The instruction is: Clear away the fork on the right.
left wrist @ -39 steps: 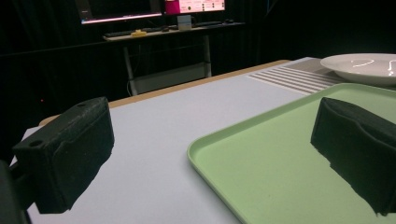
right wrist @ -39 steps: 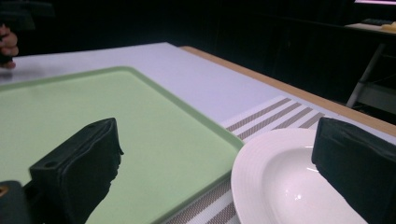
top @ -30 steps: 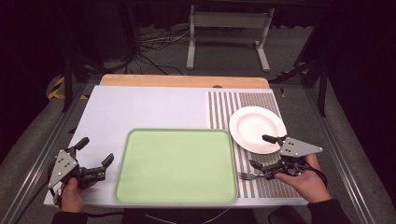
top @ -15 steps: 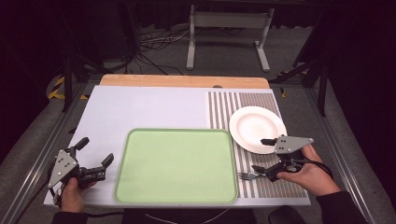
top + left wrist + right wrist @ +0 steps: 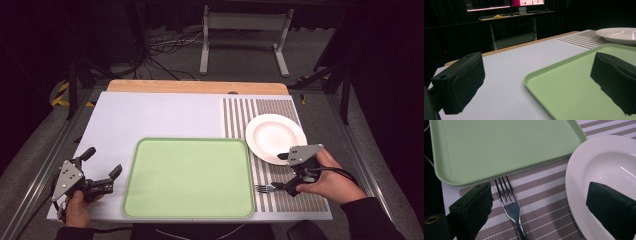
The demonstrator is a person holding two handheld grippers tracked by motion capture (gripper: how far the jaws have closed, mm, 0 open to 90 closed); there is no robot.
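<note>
Your right tongs [image 5: 541, 202] hang spread over the fork [image 5: 510, 206], which lies on the striped mat at lower right of the high view, between the green tray [image 5: 190, 177] and the white plate [image 5: 275, 137], so one jaw can drop on either side. Your left tongs [image 5: 102, 176] wait spread at lower left. Since a second ago, your right hand has drawn back towards the fork's handle.

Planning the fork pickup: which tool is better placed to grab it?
Right. The right tool hangs open over the fork on the striped mat; the left tool sits across the green tray.
</note>
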